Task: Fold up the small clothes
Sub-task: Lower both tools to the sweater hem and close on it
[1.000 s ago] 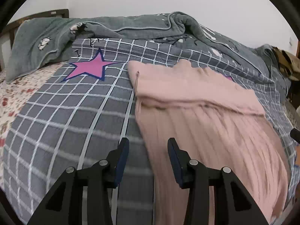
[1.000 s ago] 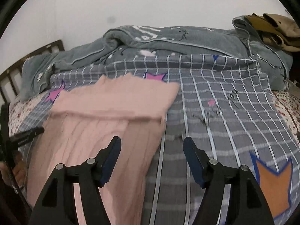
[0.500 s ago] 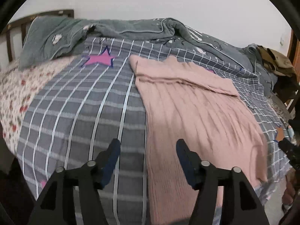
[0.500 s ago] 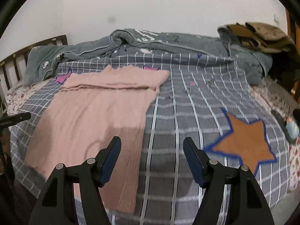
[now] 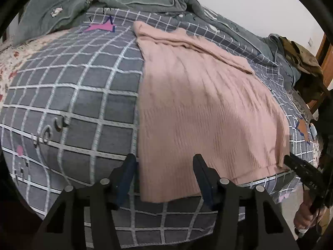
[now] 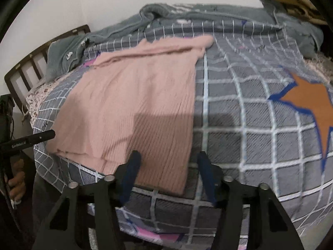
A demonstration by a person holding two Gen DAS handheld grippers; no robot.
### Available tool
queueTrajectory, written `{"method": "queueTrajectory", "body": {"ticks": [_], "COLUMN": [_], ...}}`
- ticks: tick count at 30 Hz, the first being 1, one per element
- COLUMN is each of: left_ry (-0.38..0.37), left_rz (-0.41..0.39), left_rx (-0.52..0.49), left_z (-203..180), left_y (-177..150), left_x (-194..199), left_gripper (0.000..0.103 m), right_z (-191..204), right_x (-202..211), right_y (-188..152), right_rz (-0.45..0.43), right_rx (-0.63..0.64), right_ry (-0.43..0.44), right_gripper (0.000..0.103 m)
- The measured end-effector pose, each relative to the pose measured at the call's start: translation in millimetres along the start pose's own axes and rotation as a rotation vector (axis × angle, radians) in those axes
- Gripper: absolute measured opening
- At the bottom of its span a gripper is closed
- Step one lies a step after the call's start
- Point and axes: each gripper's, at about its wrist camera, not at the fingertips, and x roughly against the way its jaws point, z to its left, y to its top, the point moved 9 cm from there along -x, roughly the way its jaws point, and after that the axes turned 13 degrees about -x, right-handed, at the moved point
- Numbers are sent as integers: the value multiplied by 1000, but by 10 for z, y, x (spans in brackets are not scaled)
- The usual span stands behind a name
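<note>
One pink knit garment [image 5: 204,108], laid flat on the checked bedspread [image 5: 68,95], far end already folded over. Left gripper [image 5: 164,179] and right gripper [image 6: 168,175]: jaws lately narrowed, part-open, nothing held. Further folds outstanding.

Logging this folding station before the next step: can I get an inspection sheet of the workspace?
Surface: grey checked bedspread with pink and orange stars.
Job's things: pink ribbed garment lying flat, far end folded over, near hem at the bed edge.
Clutter: rumpled grey-green blanket; brown clothes heaped at its end.
Grippers: left gripper and right gripper open, empty, over the near hem corners, jaws just been closing.
Cables: black cable by the left hand.
Surroundings: white wall, dark slatted headboard.
</note>
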Motion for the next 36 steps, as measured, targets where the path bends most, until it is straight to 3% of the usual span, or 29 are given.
{"method": "queueTrajectory", "body": {"ticks": [4,6,7,8,9,11,13,19,26,29,33,36], "left_ry": [36,25,22,17,10,4,6,40,5,-4,-51,-39], "left_rz": [-25,-29,-27,-27,-34,-91,-119,-89,-43,-47,-52,-46], "left_rx": [-7,13,16,16,14,18,27,25,28,21,19,7], "left_z": [15,33,43,45,47,70,129,276,199,171,134,104], "left_y": [25,37,49,55,66,101,100,18,-37,-33,-30,-24], "left_x": [-28,-37,-50,-56,-44,78,190,181,30,37,41,35], "left_gripper": [42,30,17,10,9,8,7,7,9,14,25,26], "right_z": [21,25,28,24,12,-4,-43,-170,-138,-64,0,11], "right_x": [-47,-53,-54,-57,-61,-54,-12,19,21,-9,-32,-65], "right_y": [-40,-36,-33,-24,-16,-1,24,28,7,6,-3,-3], "right_rz": [-23,-29,-35,-38,-41,-44,-45,-71,-70,-66,-44,-56], "right_rx": [26,34,37,37,34,23,-5,-40,-34,-3,-7,-37], "right_ry": [-18,-23,-24,-23,-28,-21,-5,-5,-7,-17,26,26], "right_gripper": [48,46,43,33,21,6,6,5,6,11,31,31]}}
